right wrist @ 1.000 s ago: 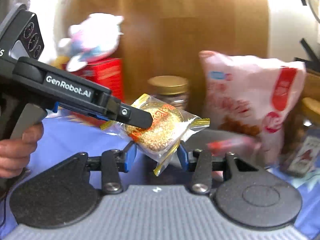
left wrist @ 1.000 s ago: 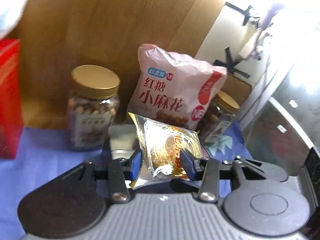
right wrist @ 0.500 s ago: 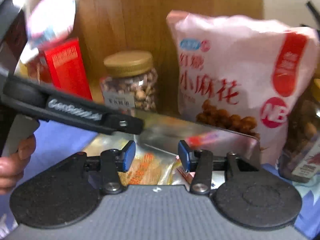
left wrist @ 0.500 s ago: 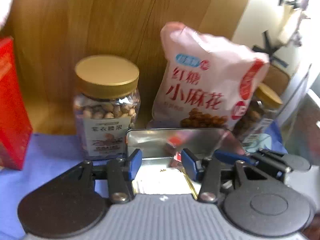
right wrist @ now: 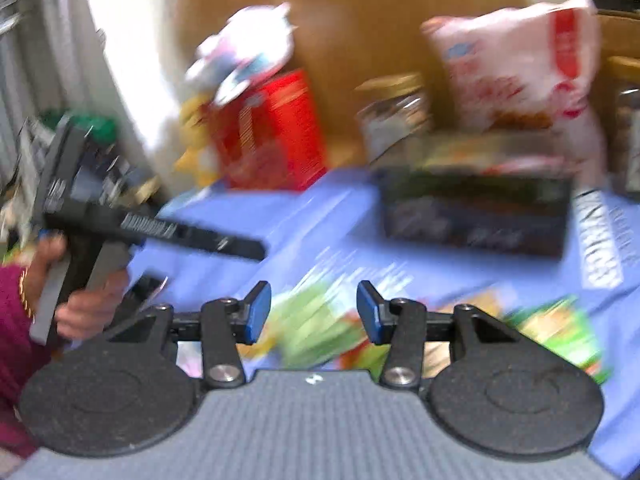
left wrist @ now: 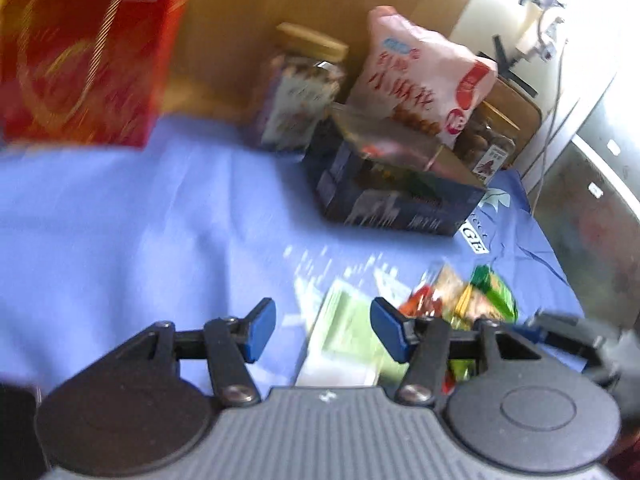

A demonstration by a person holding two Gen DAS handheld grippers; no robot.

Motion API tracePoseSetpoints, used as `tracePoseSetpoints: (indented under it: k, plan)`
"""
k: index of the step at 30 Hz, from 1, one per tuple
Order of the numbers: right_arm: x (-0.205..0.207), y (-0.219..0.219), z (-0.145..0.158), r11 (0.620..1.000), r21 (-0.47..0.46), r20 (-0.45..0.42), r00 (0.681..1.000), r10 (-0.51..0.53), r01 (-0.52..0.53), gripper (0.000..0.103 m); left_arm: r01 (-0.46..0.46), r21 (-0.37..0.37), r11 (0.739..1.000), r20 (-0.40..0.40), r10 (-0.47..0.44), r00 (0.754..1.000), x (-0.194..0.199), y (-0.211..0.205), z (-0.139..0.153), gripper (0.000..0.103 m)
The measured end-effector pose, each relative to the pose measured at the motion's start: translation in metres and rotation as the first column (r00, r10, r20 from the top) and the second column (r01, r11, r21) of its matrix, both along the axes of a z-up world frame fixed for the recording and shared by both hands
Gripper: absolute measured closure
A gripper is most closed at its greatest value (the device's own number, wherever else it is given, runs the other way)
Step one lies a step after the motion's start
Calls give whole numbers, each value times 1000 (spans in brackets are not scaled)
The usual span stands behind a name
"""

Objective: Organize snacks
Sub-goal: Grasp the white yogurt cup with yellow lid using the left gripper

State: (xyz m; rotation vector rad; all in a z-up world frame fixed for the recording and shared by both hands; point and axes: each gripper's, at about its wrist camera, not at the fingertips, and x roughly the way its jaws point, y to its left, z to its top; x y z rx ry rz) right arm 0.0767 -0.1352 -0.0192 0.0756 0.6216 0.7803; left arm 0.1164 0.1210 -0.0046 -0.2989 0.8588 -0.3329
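- Against the frames a second ago: your left gripper [left wrist: 323,330] no longer holds the gold-wrapped sesame cake; its jaws are empty and opening, at middling width, with nothing pressed between the blue pads [left wrist: 260,330].
- That cake does not show clearly in either view now; blur hides what lies in the dark tin box [left wrist: 394,184], whose lid stands raised at its back.
- Both views now sit back from the box and look over the near part of the blue cloth [left wrist: 140,216]; earlier they were right over the box.
- Your right gripper [right wrist: 313,312] is empty too, jaws parted about halfway, over blurred green wrappers.
- Your left hand [right wrist: 86,304], in a maroon sleeve [right wrist: 16,320], grips the left tool's handle at the left edge of the right view; that tool points across toward the middle of the cloth.
- Loose snack packets [left wrist: 460,300] lie on the cloth near its front right corner: a pale green pack [left wrist: 348,340] just beyond the left jaws, with red, yellow and green ones beside it.
- Along the far edge, against the wooden board [left wrist: 248,12]: red carton [left wrist: 84,60] at left, gold-lidded nut jar [left wrist: 300,100], pink snack bag [left wrist: 420,80] leaning behind the box, a second jar [left wrist: 488,148] to its right.
- A plush toy [right wrist: 244,52] sits atop the red carton.
- Heavy motion blur in both views; labels unreadable.
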Motion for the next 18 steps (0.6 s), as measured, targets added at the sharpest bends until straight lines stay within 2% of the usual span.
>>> tracePoseSetpoints:
  k: [4,6,8,12,13,15,16,18]
  plan:
    - [-10,40,-17,997,-43,-14,998,67,-67,54,-18,-76,997,-18,17,1000,-12,11,-12,49]
    - [-10,53,-22,994,-88,8,997,72,-71,54,-5,-107,994,-9,4,1000,-16,10,-15,35]
    - [-10,65,-26,989,-134,36,997,74,-69,53,10,-111,994,8,-9,1000,-22,5,-18,31]
    - [3,77,-41,979,-198,38,998,56,-47,53,28,-135,990,-27,-32,999,-23,-6,-31,31]
    - [1,77,-44,980,-195,58,997,52,-40,52,23,-126,992,-30,-27,999,-24,-9,-34,32]
    - [2,75,-46,982,-187,69,997,42,-28,55,7,-59,998,-9,-8,1000,-29,-17,-36,48]
    - [1,73,-46,983,-184,72,997,32,-18,61,5,-32,999,-2,-6,1000,-30,-19,-36,52]
    - [2,68,-47,987,-159,68,998,19,-8,62,1,-37,999,-9,-1,1000,-31,-18,-36,56]
